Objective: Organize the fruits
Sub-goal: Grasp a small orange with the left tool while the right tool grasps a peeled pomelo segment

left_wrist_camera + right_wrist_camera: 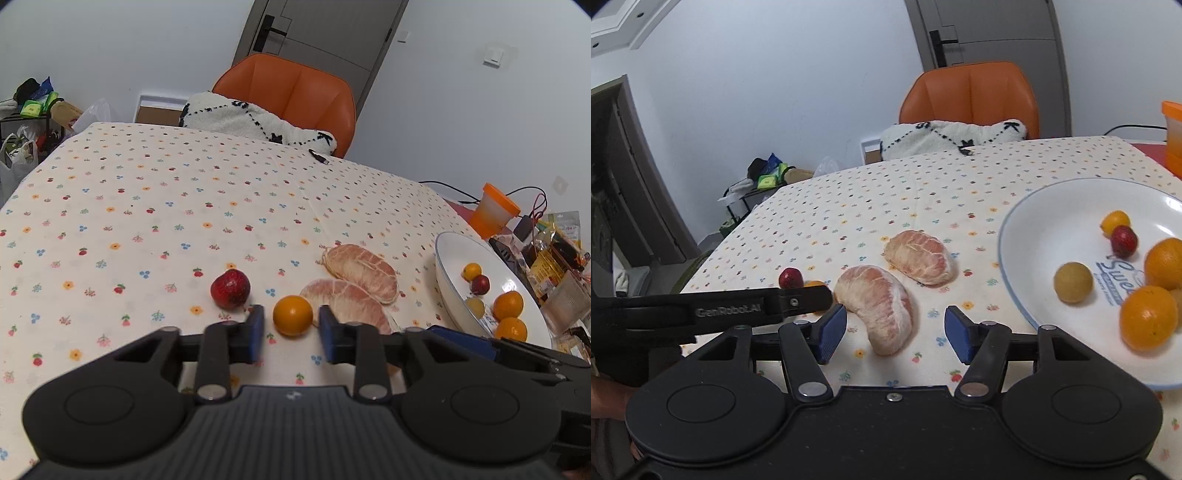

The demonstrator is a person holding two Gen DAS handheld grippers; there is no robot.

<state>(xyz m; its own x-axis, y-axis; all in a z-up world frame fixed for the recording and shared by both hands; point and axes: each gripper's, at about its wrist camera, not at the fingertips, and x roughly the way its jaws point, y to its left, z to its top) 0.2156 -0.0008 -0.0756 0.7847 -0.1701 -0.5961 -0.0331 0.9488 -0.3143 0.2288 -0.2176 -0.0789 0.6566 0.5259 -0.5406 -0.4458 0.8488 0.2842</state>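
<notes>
A small orange (293, 315) lies on the flowered tablecloth between the blue pads of my left gripper (291, 325), which is open around it without touching. A red fruit (230, 288) sits just left of it. Two peeled pomelo segments (360, 272) (345, 304) lie to the right. In the right wrist view, my right gripper (895, 334) is open, and the nearer pomelo segment (879, 306) lies between its fingers. The farther segment (919, 256) is behind it. The white plate (1027, 236) at right holds several fruits: oranges, a red one, yellow ones.
An orange chair (295, 88) with a white cushion (251, 118) stands at the table's far edge. An orange-lidded cup (493, 214) and snack packets (554, 258) crowd the right side behind the plate (448, 295). A cable end (319, 157) lies near the far edge.
</notes>
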